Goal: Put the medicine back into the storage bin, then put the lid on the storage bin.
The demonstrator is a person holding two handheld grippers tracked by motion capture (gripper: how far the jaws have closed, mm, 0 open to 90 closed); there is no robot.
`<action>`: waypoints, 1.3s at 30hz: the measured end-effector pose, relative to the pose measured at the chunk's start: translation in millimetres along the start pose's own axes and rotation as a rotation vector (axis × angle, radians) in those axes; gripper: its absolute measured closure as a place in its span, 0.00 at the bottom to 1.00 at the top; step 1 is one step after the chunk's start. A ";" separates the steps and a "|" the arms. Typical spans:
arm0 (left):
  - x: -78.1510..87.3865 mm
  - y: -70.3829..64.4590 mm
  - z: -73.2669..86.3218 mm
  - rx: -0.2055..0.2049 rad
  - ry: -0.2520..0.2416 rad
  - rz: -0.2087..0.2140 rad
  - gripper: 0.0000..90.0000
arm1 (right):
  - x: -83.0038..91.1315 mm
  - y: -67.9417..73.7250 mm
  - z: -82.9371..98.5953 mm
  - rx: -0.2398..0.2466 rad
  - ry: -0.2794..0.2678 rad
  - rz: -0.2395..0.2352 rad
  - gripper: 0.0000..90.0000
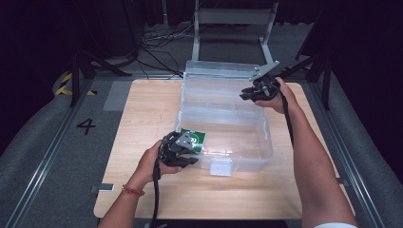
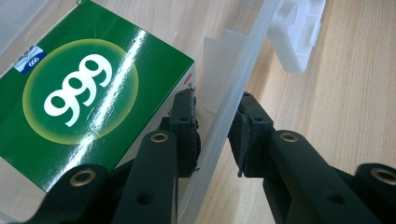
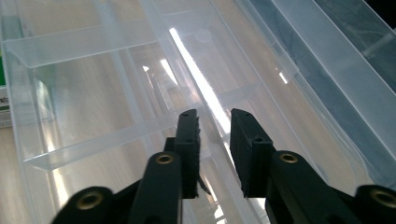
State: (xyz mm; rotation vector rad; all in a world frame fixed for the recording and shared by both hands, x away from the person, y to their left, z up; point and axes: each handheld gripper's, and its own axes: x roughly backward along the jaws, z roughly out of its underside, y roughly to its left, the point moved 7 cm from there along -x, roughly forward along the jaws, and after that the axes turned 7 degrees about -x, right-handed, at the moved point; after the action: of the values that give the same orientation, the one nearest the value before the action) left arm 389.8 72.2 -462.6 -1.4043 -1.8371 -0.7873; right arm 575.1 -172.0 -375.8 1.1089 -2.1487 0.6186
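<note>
Clear bin [image 1: 266,142], lid [image 1: 214,90] open, green box [image 1: 196,140] inside; left gripper [image 2: 215,133] straddles front wall, right gripper [image 3: 214,140] straddles lid edge, both part-open, gripping nothing; closing apparently remains.

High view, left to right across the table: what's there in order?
Left claw → green box → white latch on the clear bin's front wall → right claw, farther back at the bin's far edge.

The high view looks forward and down over the clear box [image 1: 223,123]; both gripper views sit close against that box [image 2: 233,107], sharing its walls [image 3: 205,93].
</note>
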 end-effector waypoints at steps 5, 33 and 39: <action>0.1 -0.1 0.1 0.000 0.002 0.000 0.81 | 0.3 1.5 -0.7 0.031 0.010 0.010 0.87; 0.0 -1.5 -0.3 0.012 0.019 0.005 0.80 | 9.5 11.0 -4.1 0.116 0.052 0.042 0.93; -0.2 -3.7 -0.7 0.015 0.025 0.004 0.80 | 14.8 17.0 -3.6 0.128 0.062 0.040 0.95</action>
State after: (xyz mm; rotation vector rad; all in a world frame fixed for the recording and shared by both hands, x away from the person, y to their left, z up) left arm 386.4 70.7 -462.5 -1.3825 -1.8171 -0.7839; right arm 555.4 -168.5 -364.7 1.1008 -2.1066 0.8080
